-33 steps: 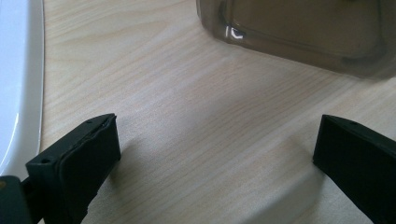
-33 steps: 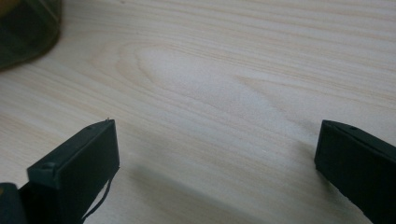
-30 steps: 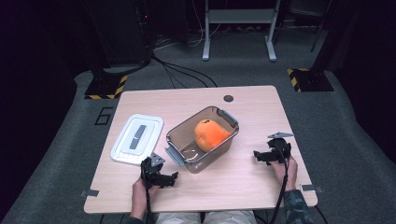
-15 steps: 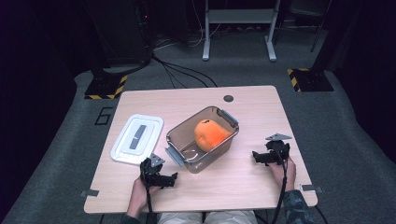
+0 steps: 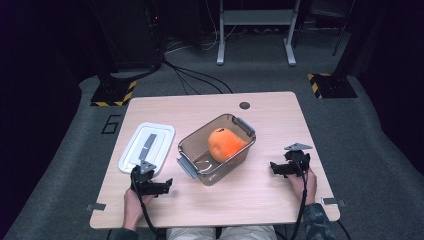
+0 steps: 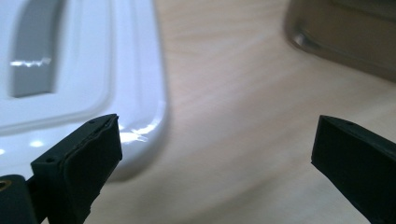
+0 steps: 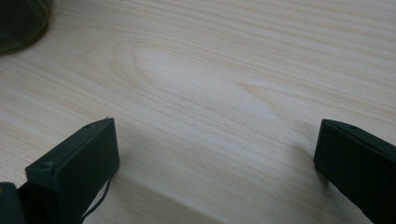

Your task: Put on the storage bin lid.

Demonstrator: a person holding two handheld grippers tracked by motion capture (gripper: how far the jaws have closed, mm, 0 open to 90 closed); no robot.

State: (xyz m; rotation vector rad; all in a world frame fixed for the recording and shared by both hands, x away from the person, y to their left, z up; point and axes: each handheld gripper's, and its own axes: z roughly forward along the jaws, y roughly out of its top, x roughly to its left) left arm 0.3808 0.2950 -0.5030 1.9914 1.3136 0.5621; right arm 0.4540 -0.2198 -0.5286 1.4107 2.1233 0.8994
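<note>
From the high view we see a round orange fruit [image 5: 226, 143] inside the clear, smoke-tinted plastic container [image 5: 199, 161] mid-table, the glossy white lid [image 5: 131, 158] lying flat beside it, while in the left gripper view our left gripper [image 6: 212, 158] gapes near the lid's rounded corner, and in the right gripper view our right gripper [image 7: 217, 168] gapes over bare pale woodgrain.

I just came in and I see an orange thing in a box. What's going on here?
A person sits at a wooden table with a claw in each hand. The left claw is open, right beside the white lid. The right claw is open too, over bare wood. Neither holds anything. Between them stands a clear brown box with its lid off, and an orange fruit sits inside it.
</note>
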